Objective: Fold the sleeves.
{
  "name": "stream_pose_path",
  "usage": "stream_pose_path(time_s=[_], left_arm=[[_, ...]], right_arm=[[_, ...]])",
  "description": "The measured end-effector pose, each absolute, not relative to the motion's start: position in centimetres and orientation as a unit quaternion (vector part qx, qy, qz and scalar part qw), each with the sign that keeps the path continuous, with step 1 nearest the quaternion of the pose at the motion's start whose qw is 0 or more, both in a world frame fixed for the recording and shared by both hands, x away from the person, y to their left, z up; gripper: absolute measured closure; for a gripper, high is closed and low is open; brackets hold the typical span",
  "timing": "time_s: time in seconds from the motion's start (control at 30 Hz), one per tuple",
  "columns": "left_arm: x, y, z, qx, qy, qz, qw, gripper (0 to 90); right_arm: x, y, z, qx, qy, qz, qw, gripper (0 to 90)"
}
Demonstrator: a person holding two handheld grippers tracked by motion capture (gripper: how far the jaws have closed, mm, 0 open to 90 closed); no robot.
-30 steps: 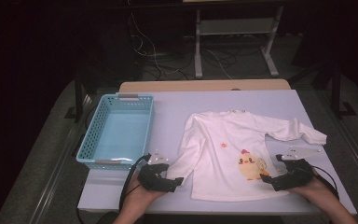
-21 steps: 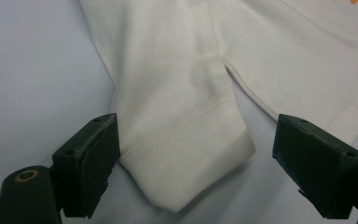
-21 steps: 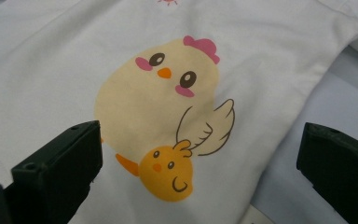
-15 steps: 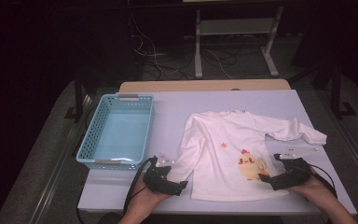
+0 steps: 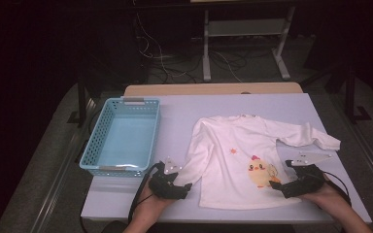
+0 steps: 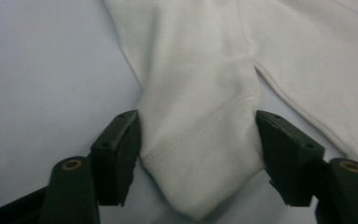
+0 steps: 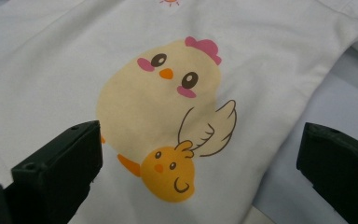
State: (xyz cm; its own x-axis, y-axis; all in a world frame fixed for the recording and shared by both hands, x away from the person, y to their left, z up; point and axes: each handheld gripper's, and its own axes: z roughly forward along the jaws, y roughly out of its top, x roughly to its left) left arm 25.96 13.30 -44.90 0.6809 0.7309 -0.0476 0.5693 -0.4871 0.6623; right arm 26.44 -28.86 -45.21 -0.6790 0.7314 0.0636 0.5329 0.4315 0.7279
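On the pale surface lies a white shirt with long sleeves, spread out flat, front side up. It has a yellow chick picture on it, with a smaller orange chick under the big one. A blue basket sits to the left of the shirt, a little apart from it.

The left tongs are at the near left corner of the shirt. In the left gripper view, the end of one sleeve lies between the two black jaws, which are open and stand on each side of the cloth, right up against it.

The right tongs are at the near right edge of the shirt, just beside the chick picture. They are open wide, with the chick picture between the jaws.
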Motion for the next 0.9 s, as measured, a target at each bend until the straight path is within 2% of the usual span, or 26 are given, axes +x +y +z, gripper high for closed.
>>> stream_pose_path(time_s=[0.13,0.3,0.37,0.5,0.9], left_arm=[[26.2,13.5,-44.7,0.854,0.379,0.116,0.337,46.2],[26.5,13.5,-44.7,0.856,0.371,0.090,0.348,71.4],[26.6,13.5,-44.6,0.857,0.371,0.083,0.349,75.7],[26.8,13.4,-44.5,0.856,0.374,0.080,0.348,78.5],[27.6,13.4,-43.3,0.840,0.373,0.122,0.374,79.0]], right_arm=[[26.5,-28.7,-45.3,0.377,0.838,0.374,0.130,0.1],[26.4,-28.8,-45.3,0.379,0.836,0.374,0.131,0.1],[26.4,-28.9,-45.3,0.380,0.836,0.375,0.131,0.1],[26.5,-28.8,-45.3,0.379,0.836,0.374,0.131,0.1],[26.4,-28.9,-45.3,0.380,0.836,0.373,0.132,0.1]])
